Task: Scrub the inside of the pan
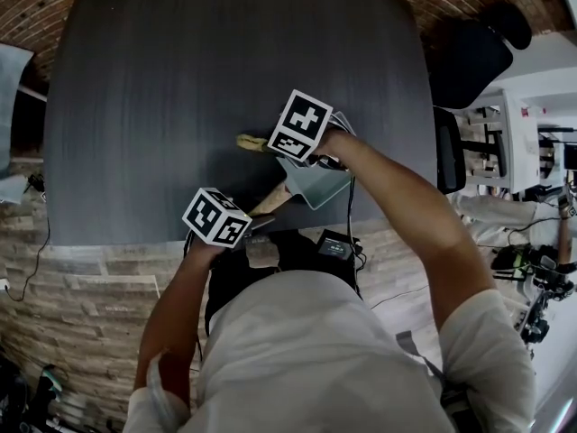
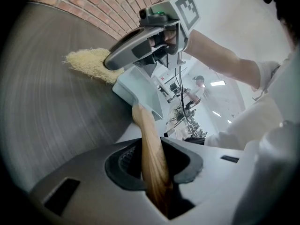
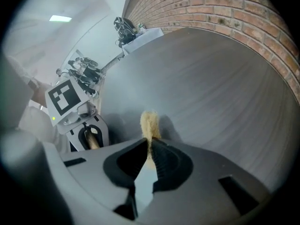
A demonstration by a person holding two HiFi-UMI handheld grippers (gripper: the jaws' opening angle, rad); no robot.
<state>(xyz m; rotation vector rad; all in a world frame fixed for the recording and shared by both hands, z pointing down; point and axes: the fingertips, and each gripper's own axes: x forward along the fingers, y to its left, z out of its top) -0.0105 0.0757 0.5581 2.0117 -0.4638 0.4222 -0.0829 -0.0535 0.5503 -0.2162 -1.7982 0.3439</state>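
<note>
Pan (image 1: 315, 186) at the table's (image 1: 180, 88) near edge, wooden handle (image 2: 146, 125) clamped in my left gripper (image 2: 154, 163). My right gripper (image 3: 151, 158) pinches the scrub pad (image 3: 149, 123) farther in over the table, outside the pan. Best bet: bring pad inside, press flat, hold handle steady.

A pale grey-green, square-sided pan (image 1: 311, 186) sits near the table's (image 1: 180, 106) near edge, its wooden handle (image 2: 152, 153) angled back over that edge. A straw-yellow fibrous scrubber (image 2: 91, 63) lies just past its far rim, seemingly outside the pan.
</note>
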